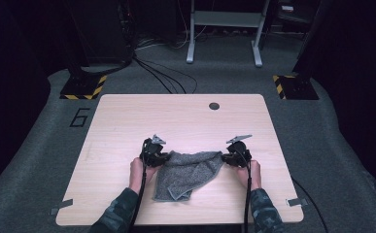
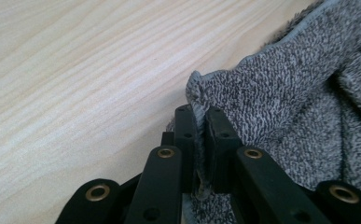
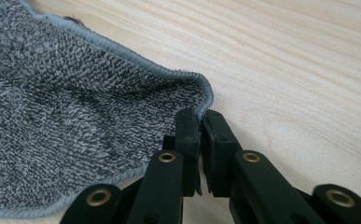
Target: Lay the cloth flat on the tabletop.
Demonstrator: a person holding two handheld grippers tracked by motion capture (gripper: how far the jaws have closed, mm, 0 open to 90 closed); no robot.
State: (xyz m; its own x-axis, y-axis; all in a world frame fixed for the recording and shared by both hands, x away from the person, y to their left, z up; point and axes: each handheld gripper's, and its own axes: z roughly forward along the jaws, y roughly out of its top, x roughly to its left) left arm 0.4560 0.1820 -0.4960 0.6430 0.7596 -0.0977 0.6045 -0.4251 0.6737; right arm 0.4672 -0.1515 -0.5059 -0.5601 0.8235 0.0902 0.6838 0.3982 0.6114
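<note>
Grey towel [image 1: 188,173] lies on the worktop [image 1: 127,126], toward the near edge, about midway between the left and right edges, crumpled (one fold trailing nearly to the near edge). My left gripper [image 2: 200,122] is clenched on the towel's far left corner, cloth pinched between both jaws. My right gripper [image 3: 200,122] is clenched on the far right corner, right at the hemmed edge. Both corners sit slightly lifted off the wood.
</note>
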